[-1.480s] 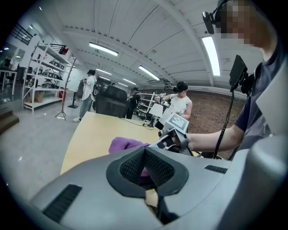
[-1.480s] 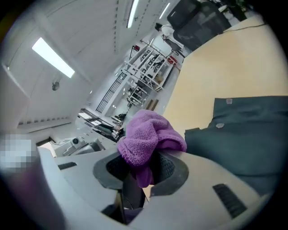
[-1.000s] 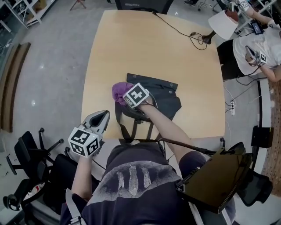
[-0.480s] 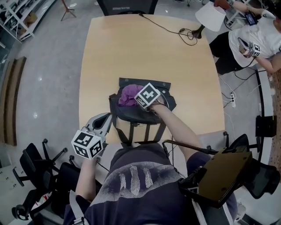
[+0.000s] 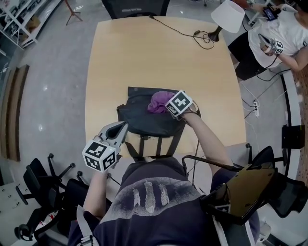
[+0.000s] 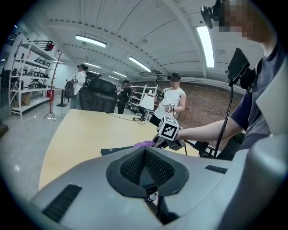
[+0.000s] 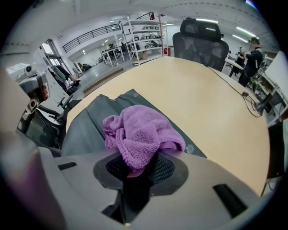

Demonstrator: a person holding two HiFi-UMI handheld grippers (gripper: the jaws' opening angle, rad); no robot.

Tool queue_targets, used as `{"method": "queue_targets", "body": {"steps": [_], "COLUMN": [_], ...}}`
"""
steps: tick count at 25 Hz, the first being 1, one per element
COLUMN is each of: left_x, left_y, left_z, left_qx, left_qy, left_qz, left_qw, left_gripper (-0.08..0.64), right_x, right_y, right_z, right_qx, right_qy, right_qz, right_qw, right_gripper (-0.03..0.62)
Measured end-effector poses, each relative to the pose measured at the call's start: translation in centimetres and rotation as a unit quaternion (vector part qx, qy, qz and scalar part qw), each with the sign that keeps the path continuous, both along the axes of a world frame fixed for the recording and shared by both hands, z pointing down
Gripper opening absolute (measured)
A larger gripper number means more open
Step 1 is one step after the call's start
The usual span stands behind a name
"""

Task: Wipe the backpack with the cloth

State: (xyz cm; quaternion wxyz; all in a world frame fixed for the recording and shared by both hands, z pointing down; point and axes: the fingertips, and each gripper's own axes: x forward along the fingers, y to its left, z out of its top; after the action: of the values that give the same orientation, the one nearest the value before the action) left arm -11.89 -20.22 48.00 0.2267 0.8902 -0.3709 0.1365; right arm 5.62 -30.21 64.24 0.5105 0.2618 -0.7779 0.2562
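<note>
A dark grey backpack [image 5: 142, 120] lies flat near the front edge of the wooden table [image 5: 144, 57], its straps [image 5: 143, 144] reaching the edge. A purple cloth [image 5: 158, 102] rests on the backpack's upper right part. My right gripper [image 5: 167, 106] is shut on that cloth. In the right gripper view the cloth [image 7: 137, 130] bunches out of the right gripper [image 7: 139, 164] over the backpack [image 7: 85, 130]. My left gripper [image 5: 117, 132] hovers at the backpack's front left corner, shut on nothing. The left gripper [image 6: 145, 152] looks towards the cloth [image 6: 144, 144].
A white lamp [image 5: 228, 14] and a black cable [image 5: 192, 33] sit at the table's far right. An office chair [image 5: 134, 7] stands at the far end. A person [image 5: 279, 38] sits to the upper right. More chairs [image 5: 43, 182] stand at the lower left.
My right gripper has dragged the purple cloth rightward across the backpack, from its left edge to its upper right part. The left gripper has barely moved.
</note>
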Motion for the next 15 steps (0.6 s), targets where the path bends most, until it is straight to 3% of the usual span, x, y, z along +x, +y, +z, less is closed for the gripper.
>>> {"method": "queue_targets", "body": {"steps": [4,10,13,15], "left_x": [0.5,0.9,0.9,0.8], "left_y": [-0.4,-0.5,-0.6,-0.6], "left_z": [-0.1,-0.1,-0.2,-0.1], "left_qx": [0.003,0.003,0.003,0.002], "left_qy": [0.001,-0.001,0.0,0.001], "left_qz": [-0.007,-0.004,-0.006,-0.007], "left_qw": [1.0,1.0,1.0,1.0], "left_gripper": [0.006,0.006,0.006,0.006], "right_x": [5.1,9.2,12.8,15.0], "right_y": [-1.1,-1.7,-3.0,-3.8], "right_z": [0.6,1.0,0.7,0.1], "right_qx": [0.026,0.023,0.057,0.071], "right_qy": [0.05,0.069,0.152,0.163], "right_qz": [0.005,0.027,0.004,0.03], "right_qw": [0.998,0.997,0.987,0.984], "right_gripper": [0.098,0.099,0.099,0.099]}}
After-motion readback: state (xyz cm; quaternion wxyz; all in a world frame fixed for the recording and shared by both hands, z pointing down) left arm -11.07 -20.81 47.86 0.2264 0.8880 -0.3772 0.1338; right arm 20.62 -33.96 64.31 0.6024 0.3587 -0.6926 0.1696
